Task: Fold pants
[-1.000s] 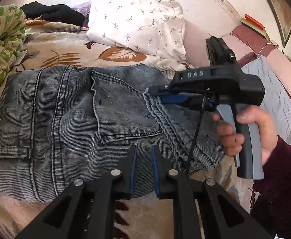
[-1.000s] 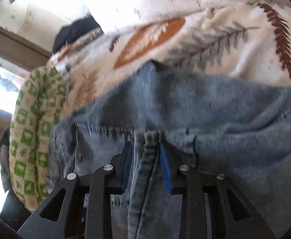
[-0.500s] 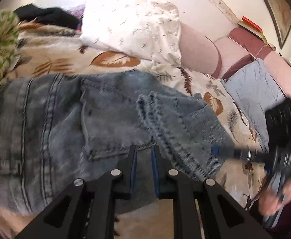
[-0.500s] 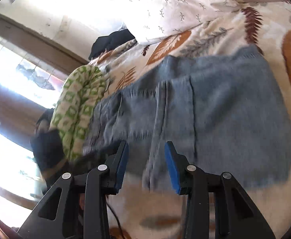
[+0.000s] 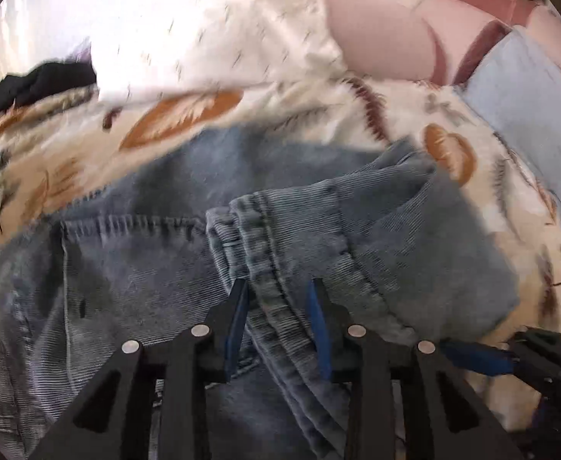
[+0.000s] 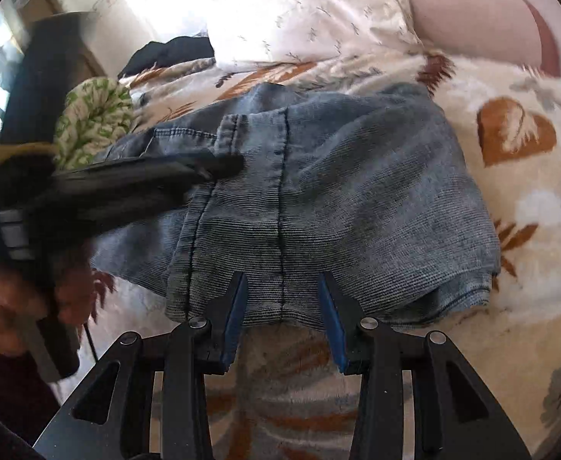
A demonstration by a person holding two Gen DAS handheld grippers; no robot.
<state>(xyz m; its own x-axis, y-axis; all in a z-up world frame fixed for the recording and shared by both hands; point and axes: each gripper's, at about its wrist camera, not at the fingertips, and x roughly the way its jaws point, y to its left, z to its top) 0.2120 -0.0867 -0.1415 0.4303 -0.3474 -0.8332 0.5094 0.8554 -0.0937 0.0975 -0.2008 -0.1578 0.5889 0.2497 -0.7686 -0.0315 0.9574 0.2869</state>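
Note:
Faded blue jeans [image 5: 134, 268] lie folded on a leaf-print bedspread [image 5: 188, 115]; a leg section is laid over the seat and back pocket. My left gripper [image 5: 278, 287] is open, its fingers straddling the hem seam of the folded-over leg, low over the cloth. My right gripper [image 6: 282, 280] is open and empty at the near edge of the folded jeans [image 6: 357, 199]. The left gripper also shows in the right wrist view [image 6: 219, 163], held in a hand, its tips over the hem. The right gripper's blue pads [image 5: 472, 356] show at the lower right of the left wrist view.
A white sprigged pillow [image 5: 211, 30] and pink headboard [image 5: 380, 42] lie beyond the jeans. A green-patterned cloth [image 6: 92, 122] and dark clothing [image 6: 169, 53] sit at the left. A light blue quilted cover [image 5: 529, 96] is at the right.
The right gripper let go of the jeans' hem, opened and drew back to the near edge. The left gripper opened and moved forward over the hem seam.

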